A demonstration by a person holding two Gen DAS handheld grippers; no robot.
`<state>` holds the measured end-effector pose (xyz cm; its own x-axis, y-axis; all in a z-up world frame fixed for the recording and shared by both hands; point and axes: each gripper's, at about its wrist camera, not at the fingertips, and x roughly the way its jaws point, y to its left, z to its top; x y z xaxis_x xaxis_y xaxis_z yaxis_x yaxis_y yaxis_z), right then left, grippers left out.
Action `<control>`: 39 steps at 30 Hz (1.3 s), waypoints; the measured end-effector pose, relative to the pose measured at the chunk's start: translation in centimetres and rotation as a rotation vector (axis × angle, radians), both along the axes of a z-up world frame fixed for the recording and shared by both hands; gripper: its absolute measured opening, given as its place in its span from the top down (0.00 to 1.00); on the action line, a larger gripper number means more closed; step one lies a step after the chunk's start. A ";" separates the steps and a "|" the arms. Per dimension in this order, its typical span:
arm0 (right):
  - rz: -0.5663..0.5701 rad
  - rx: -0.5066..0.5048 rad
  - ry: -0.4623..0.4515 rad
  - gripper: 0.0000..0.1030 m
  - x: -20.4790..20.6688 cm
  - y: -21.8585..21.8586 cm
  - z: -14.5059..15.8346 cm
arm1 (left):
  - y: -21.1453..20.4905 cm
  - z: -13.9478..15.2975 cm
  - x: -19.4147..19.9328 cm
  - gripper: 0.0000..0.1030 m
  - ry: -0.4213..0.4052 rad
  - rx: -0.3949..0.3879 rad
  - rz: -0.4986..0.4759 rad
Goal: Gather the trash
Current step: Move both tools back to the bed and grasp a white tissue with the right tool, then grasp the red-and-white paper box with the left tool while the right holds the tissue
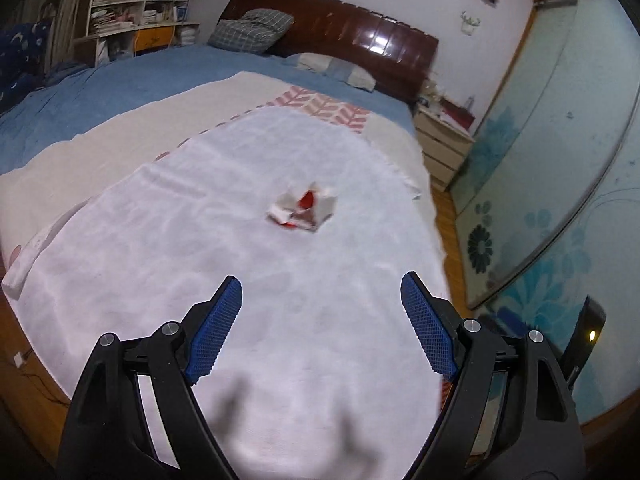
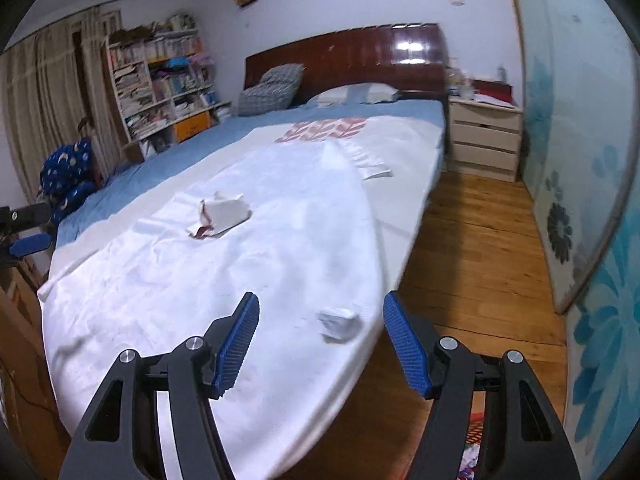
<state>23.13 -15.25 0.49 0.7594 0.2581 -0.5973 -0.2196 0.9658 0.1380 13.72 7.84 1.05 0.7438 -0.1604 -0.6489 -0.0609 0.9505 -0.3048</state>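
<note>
A crumpled white and red wrapper [image 1: 303, 210] lies in the middle of the white sheet [image 1: 200, 260] on the bed; it also shows in the right wrist view [image 2: 219, 216]. My left gripper [image 1: 322, 296] is open and empty, well short of the wrapper. A small crumpled white paper [image 2: 339, 324] lies near the bed's right edge, just beyond and between my right gripper's fingers. My right gripper [image 2: 320, 316] is open and empty. The left gripper's blue fingertip [image 2: 28, 245] shows at the far left of the right wrist view.
The bed has a blue cover [image 1: 100, 92], pillows [image 1: 252, 30] and a dark wooden headboard [image 1: 360, 36]. A bookshelf [image 2: 160, 80] stands at the left. A white nightstand [image 2: 484, 140] and a floral sliding wardrobe door [image 2: 580, 160] stand at the right over a wooden floor [image 2: 472, 260].
</note>
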 end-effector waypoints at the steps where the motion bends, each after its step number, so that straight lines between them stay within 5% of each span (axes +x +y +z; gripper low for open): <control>1: 0.009 -0.006 0.005 0.36 0.5 0.7 -0.2 | 0.2 -0.5 0.0 0.21 0.010 -0.001 0.001; 6: 0.016 -0.040 0.063 0.37 3.9 2.4 -3.0 | 1.5 -2.4 -0.1 0.21 0.055 -0.010 0.014; 16: -0.089 0.127 0.297 0.46 8.8 0.2 -9.7 | 1.2 -4.0 0.6 0.21 0.083 -0.020 -0.002; 20: -0.108 0.145 0.319 0.73 8.9 -0.5 -10.1 | 0.5 -4.6 1.4 0.21 0.101 -0.023 -0.005; 23: -0.104 0.191 0.344 0.77 8.9 -1.5 -10.4 | -0.4 -4.8 2.0 0.21 0.106 -0.024 -0.010; 32: -0.048 0.257 0.364 0.80 8.0 -2.7 -9.3 | -3.4 -5.7 3.5 0.21 0.127 0.006 -0.028; 39: -0.085 0.314 0.446 0.78 8.1 -3.6 -11.2 | -5.0 -6.2 4.0 0.21 0.141 0.021 -0.040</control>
<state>31.20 -18.81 -10.76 0.4763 0.4244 -0.7701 0.0027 0.8751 0.4840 17.76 2.83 -5.15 0.6383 -0.1737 -0.7499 -0.0632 0.9591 -0.2759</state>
